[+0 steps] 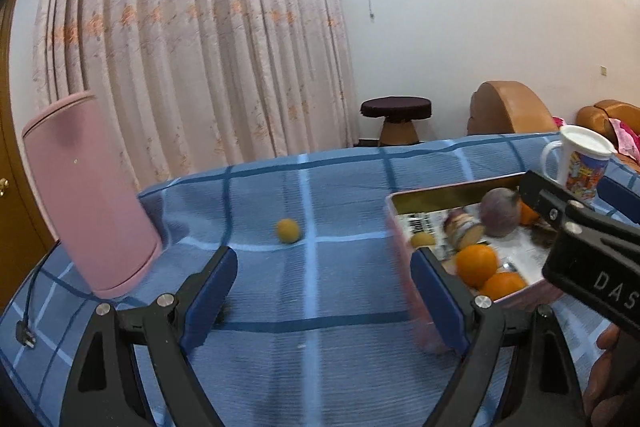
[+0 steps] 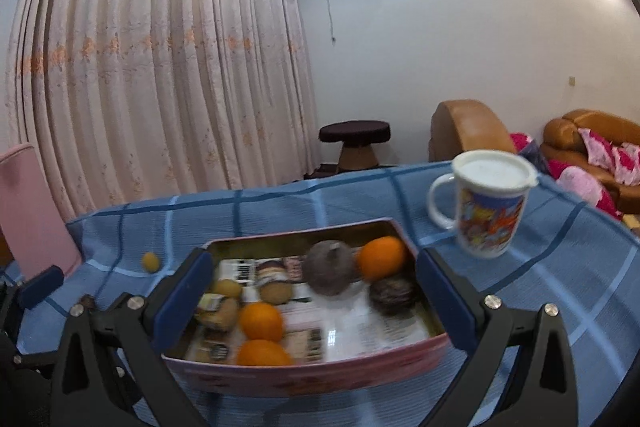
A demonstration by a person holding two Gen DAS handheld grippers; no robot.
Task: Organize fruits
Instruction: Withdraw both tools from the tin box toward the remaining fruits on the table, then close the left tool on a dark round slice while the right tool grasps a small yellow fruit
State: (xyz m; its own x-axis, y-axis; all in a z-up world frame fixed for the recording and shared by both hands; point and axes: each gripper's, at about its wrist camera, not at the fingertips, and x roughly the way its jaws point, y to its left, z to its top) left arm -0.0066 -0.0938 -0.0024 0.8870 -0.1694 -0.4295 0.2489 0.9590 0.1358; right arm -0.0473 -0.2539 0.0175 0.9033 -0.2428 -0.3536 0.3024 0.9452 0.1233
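Observation:
A pink tin box (image 2: 304, 373) sits on the blue checked tablecloth (image 1: 312, 347) and holds several fruits: oranges (image 2: 261, 321), a purple-brown fruit (image 2: 330, 273), a small yellow fruit (image 2: 227, 287) and wrapped items. It also shows in the left wrist view (image 1: 394, 217). One small yellow fruit (image 1: 288, 230) lies loose on the cloth left of the box, also seen in the right wrist view (image 2: 151, 261). My left gripper (image 1: 324, 291) is open and empty above the cloth, short of that fruit. My right gripper (image 2: 310, 303) is open and empty, its fingers straddling the box.
A pink cylinder (image 1: 88, 195) stands at the table's left with a black cord (image 1: 30, 307) beside it. A lidded printed mug (image 2: 486, 203) stands right of the box. Curtains, a stool (image 1: 396, 119) and sofas lie beyond the table's far edge.

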